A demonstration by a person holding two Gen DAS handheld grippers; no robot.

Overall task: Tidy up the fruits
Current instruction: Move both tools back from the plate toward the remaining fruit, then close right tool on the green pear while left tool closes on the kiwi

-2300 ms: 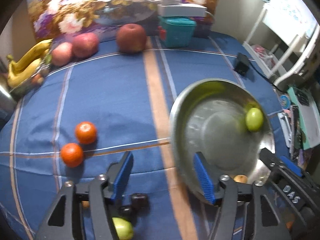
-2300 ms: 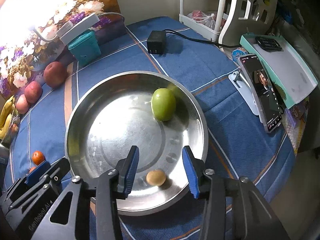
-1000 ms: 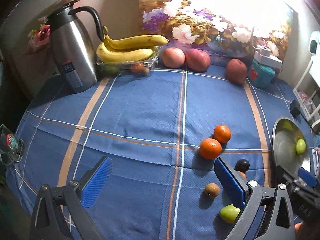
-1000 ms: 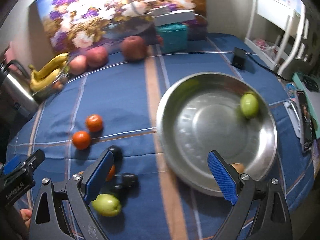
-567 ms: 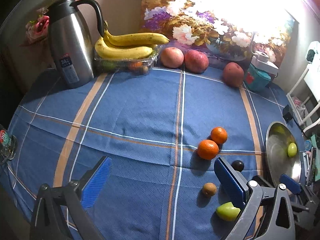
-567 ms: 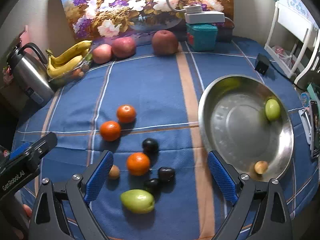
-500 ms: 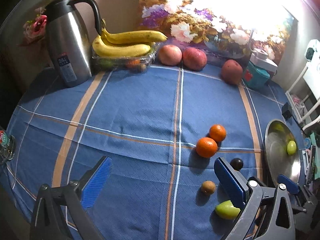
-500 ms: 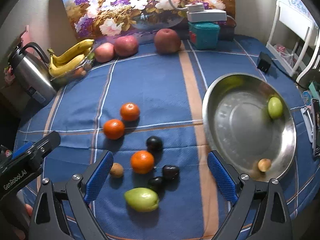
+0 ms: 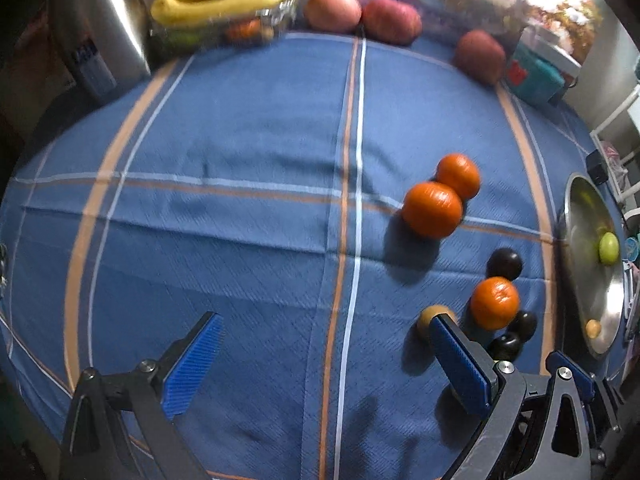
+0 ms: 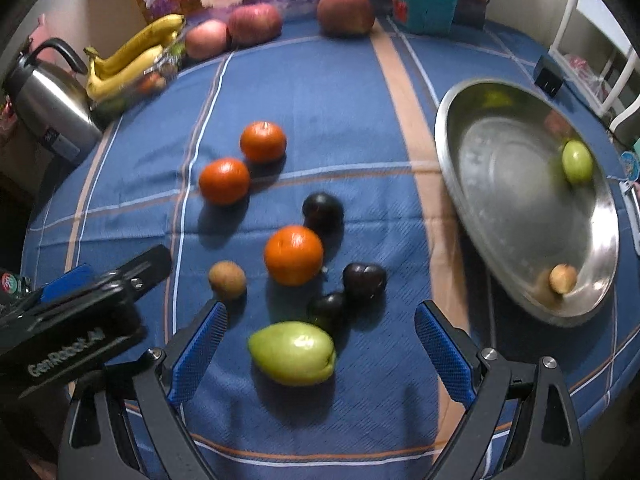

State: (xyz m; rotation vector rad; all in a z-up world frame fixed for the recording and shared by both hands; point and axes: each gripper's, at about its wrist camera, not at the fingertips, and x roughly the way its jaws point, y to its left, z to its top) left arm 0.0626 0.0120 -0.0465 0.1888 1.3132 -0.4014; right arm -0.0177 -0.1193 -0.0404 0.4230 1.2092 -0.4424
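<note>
My right gripper [image 10: 320, 354] is open and empty, its blue pads on either side of a green mango [image 10: 292, 353] on the blue cloth. Beyond it lie three dark plums [image 10: 364, 280], three oranges [image 10: 293, 255] and a brown kiwi [image 10: 227, 280]. A steel bowl [image 10: 500, 208] at the right holds a green fruit [image 10: 577, 161] and a small brown fruit [image 10: 563, 278]. My left gripper [image 9: 326, 362] is open and empty over bare cloth, left of the kiwi [image 9: 430, 316], the near orange [image 9: 494, 302] and the bowl [image 9: 580, 280].
At the back stand a steel thermos [image 10: 52, 100], bananas on a clear box [image 10: 128, 60], three red apples [image 10: 346, 12], a teal box [image 10: 424, 6] and a flower painting. A black charger [image 10: 548, 76] lies behind the bowl. The table edge is close below both grippers.
Both grippers have dropped lower and closer to the loose fruit. The mango now lies between the right gripper's pads. The fruit has not moved.
</note>
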